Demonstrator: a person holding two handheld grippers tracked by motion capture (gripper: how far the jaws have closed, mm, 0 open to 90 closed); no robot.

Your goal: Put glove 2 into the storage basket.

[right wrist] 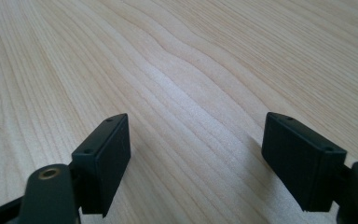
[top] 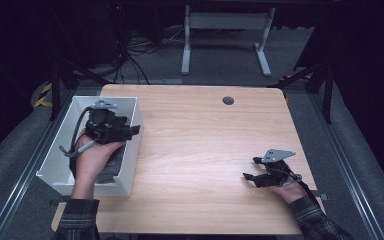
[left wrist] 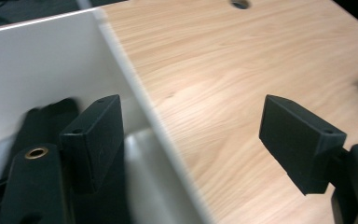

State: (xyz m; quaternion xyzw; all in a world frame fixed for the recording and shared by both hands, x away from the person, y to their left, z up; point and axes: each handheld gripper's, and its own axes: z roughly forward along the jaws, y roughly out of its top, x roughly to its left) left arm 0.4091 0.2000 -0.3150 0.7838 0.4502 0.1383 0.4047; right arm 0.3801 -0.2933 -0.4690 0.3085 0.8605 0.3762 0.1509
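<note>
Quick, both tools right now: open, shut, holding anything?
Left tool: open, nothing between the jaws, straddling the wall of the white box.
Right tool: open, empty, low over the table.

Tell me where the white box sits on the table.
In the high view the white box sits at the table's left edge, under the left gripper.

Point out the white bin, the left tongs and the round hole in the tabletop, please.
White bin [top: 131, 150]: high view, on its right wall.
Left tongs [left wrist: 186, 140]: left gripper view, midway between the open fingertips, astride the bin wall.
Round hole [top: 228, 100]: high view, on its dark middle, far side of the table.
</note>
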